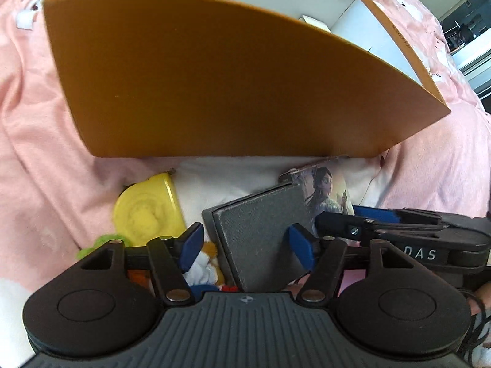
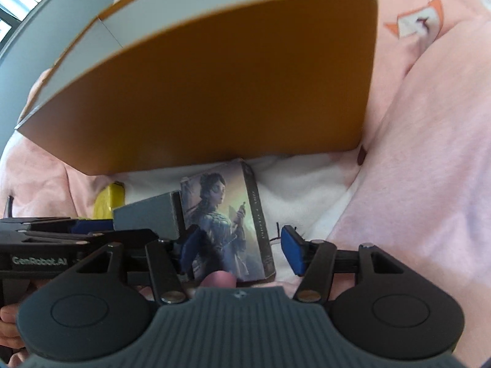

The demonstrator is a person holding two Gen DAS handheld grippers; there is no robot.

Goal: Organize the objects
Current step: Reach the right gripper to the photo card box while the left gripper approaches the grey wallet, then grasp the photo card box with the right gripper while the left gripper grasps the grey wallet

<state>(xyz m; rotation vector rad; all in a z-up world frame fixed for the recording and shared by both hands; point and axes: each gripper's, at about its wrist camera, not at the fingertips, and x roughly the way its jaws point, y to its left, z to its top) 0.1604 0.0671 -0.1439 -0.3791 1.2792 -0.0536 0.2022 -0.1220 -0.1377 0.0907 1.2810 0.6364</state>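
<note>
An orange cardboard box [image 1: 214,70] with a white inside stands on the pink bedding, close ahead in both views [image 2: 214,92]. In front of it lie a grey case [image 1: 260,233], a picture box with a painted woman [image 2: 227,217], a yellow container [image 1: 147,211] and a small plush toy [image 1: 205,263]. My left gripper [image 1: 247,248] is open, its blue pads on either side of the grey case, with the left pad clear of it. My right gripper [image 2: 241,251] is open around the picture box, not touching it. The right gripper also shows at the right of the left wrist view [image 1: 399,230].
Pink blanket [image 2: 414,184] with a white patch [image 2: 300,190] covers the surface all around. The grey case also shows in the right wrist view [image 2: 147,214]. A white item [image 1: 316,23] lies inside the orange box. A room and window show far off.
</note>
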